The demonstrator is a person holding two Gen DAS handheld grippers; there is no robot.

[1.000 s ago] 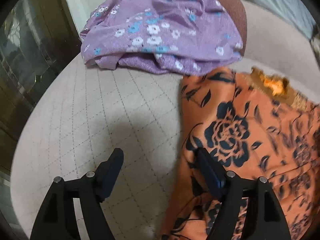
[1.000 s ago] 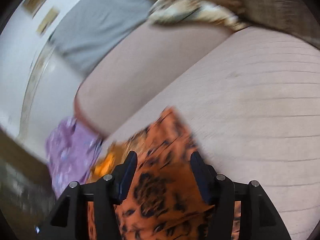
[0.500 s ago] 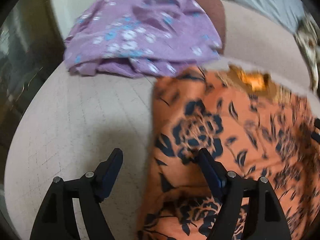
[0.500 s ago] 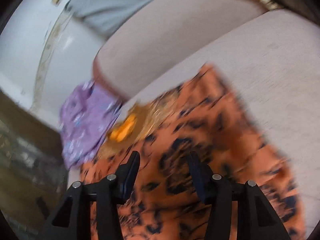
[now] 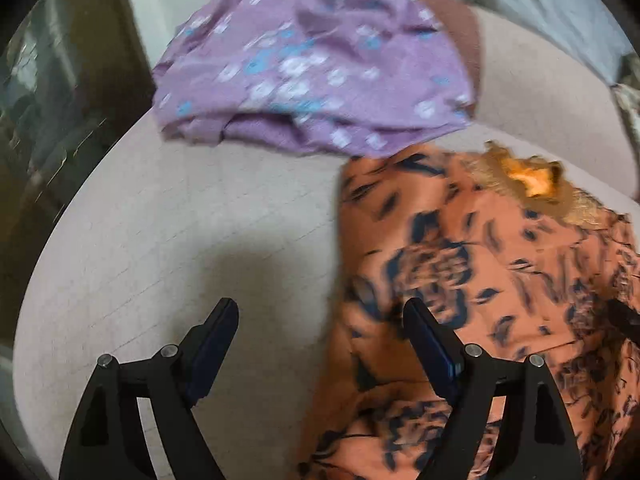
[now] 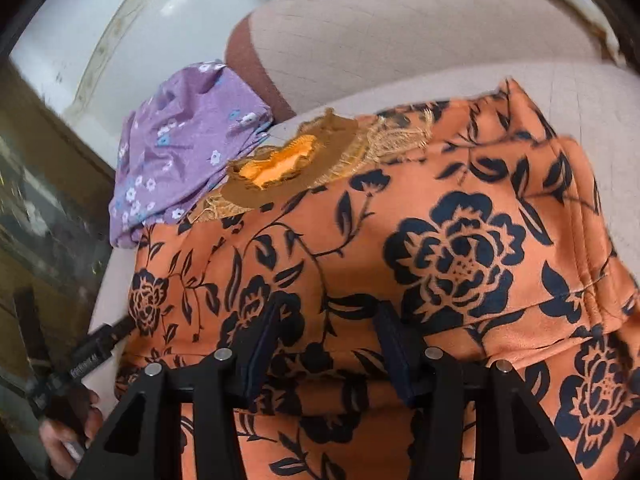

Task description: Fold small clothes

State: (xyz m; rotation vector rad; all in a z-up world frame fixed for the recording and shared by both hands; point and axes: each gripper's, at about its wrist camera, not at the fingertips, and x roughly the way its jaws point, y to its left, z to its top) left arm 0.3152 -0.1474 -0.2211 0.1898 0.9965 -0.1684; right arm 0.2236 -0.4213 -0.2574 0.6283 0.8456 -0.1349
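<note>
The purple garment (image 5: 312, 76) lies bundled against the sofa (image 5: 160, 220) arm, while the orange dress (image 6: 400, 248) lies spread flat and unfolded beneath the left gripper (image 5: 320, 316) and right gripper (image 6: 328, 316), both wide open, holding nothing.

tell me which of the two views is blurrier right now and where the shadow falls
Left wrist view: clearly blurrier, the purple floral garment and orange floral garment are smeared, and a soft dark shadow lies on the beige cushion ahead of the open left gripper. Right wrist view: the orange print is crisp at centre, softening towards the curved fisheye edges, dimmer just ahead of the open right gripper.
</note>
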